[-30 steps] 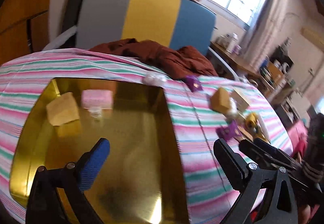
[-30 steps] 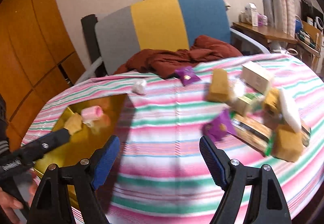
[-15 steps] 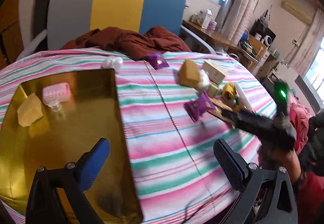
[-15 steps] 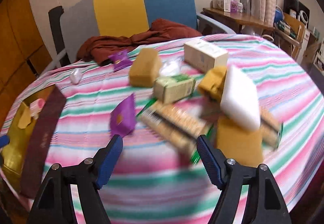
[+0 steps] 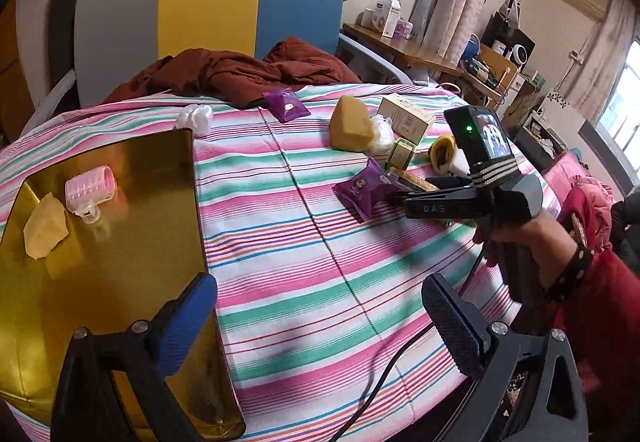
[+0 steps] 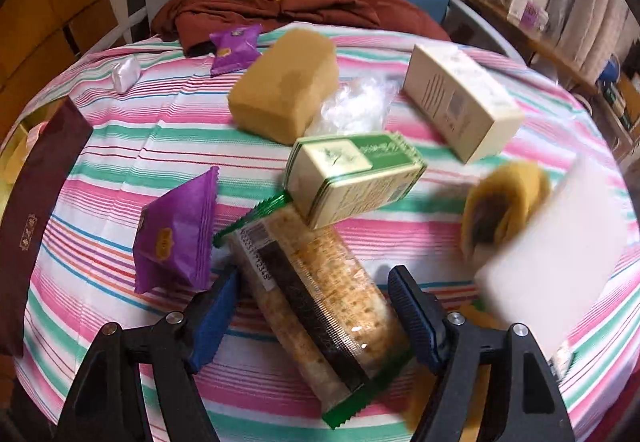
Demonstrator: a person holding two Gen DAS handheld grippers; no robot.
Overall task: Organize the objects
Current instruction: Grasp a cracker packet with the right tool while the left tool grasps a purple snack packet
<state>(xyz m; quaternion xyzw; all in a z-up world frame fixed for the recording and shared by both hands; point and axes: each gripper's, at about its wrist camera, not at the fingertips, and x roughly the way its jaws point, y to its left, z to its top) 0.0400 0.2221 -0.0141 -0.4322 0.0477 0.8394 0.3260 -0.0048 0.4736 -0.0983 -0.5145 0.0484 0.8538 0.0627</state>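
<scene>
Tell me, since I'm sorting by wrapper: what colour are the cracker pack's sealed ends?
Green, with zigzag edges, on the cracker pack; clearest in the right wrist view.

The cloth (image 5: pixel 320 242) is striped pink, green and white. The tray (image 5: pixel 100 262) is gold, its roller (image 5: pixel 91 186) pink. Purple packets (image 6: pixel 176 230) and tan sponges (image 6: pixel 284 86) lie near the green-trimmed cracker pack (image 6: pixel 320 306).

Both grippers are black frames with silver screws and ribbed blue pads; the right gripper (image 5: pixel 394 198) carries white letters, a small screen, a green light and a black cable, and the hand (image 5: pixel 520 238) wears a dark beaded bracelet and red sleeve
</scene>
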